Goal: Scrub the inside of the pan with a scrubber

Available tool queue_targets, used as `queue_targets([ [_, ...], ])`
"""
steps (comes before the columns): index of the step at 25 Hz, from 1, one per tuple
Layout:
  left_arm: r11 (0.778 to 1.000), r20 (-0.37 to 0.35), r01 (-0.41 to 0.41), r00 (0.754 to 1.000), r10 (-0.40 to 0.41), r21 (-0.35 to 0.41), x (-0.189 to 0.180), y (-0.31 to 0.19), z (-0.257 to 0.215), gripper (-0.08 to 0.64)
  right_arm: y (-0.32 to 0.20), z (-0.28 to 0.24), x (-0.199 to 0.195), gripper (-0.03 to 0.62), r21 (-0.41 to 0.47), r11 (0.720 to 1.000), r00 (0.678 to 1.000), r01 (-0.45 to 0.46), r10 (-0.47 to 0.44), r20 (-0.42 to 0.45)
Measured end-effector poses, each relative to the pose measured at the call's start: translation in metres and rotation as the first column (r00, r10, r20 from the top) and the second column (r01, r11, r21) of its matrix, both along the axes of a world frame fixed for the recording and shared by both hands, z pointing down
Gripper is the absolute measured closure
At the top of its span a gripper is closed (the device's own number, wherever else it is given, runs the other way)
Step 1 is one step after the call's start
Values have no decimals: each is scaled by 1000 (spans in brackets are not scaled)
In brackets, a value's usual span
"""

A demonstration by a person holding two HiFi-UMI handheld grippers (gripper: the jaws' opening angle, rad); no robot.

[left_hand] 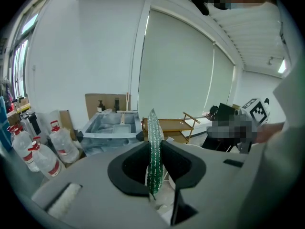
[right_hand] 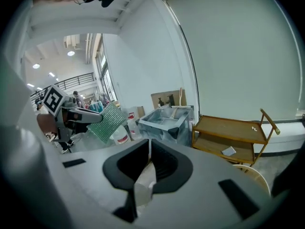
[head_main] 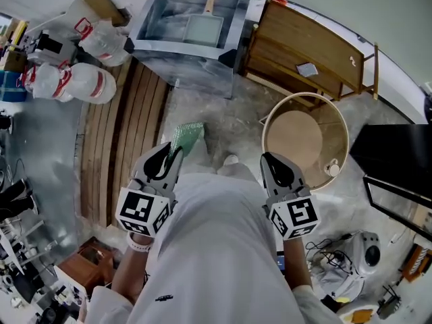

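The left hand-held gripper (left_hand: 153, 149) is clenched on the green mesh scrubber (left_hand: 152, 128), which stands edge-on between the jaws and rises well above them. In the head view the scrubber sticks out from the gripper's tip towards the upper middle of the frame, over a pale stone floor. The right hand-held gripper (right_hand: 148, 151) has its jaws drawn together with nothing between them; only a narrow slit shows. It is held level with the left one, at the lower right of centre in the head view.

Further out, the pan (head_main: 203, 30), a square one with a wooden handle, lies inside a steel basin (head_main: 144, 23) at the top middle of the head view, well apart from both grippers. To its right stands a wooden trolley (head_main: 307, 49), and a round wooden tub (head_main: 341, 123) sits below that.

As far as I can judge, scrubbing has not begun. The tool is in hand, which is the only step done. The approach to the basin, steadying the pan, likely with the free right gripper, and all the rubbing inside it are left.
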State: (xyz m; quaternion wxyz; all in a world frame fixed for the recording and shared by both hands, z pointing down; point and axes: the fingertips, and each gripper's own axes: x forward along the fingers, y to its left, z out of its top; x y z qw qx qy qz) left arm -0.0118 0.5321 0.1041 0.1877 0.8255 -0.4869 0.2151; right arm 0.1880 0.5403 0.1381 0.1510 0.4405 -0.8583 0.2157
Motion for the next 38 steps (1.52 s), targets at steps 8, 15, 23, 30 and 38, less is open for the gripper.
queue_targets([
  [8,998,0,-61,998,61,-18,-10,-66,21,480,-42,21,-12,575,-34,998,999,-48,48,-2],
  [15,992,-19,-127,992,127,-9,-29,-181,16,480,-146,10,-32,575,-21,993,993,-113,112,-39],
  [23,977,-47,-212,976,211,-16,-78,-314,0,480,-274,-14,-105,575,-20,987,987,-162,161,-29],
  [30,951,-91,-308,948,304,-22,-97,-401,8,481,-356,-14,-152,575,-21,982,981,-186,184,-66],
  [38,932,-70,-360,932,357,-40,-99,-446,20,480,-396,-4,-175,575,-45,991,989,-123,119,-92],
])
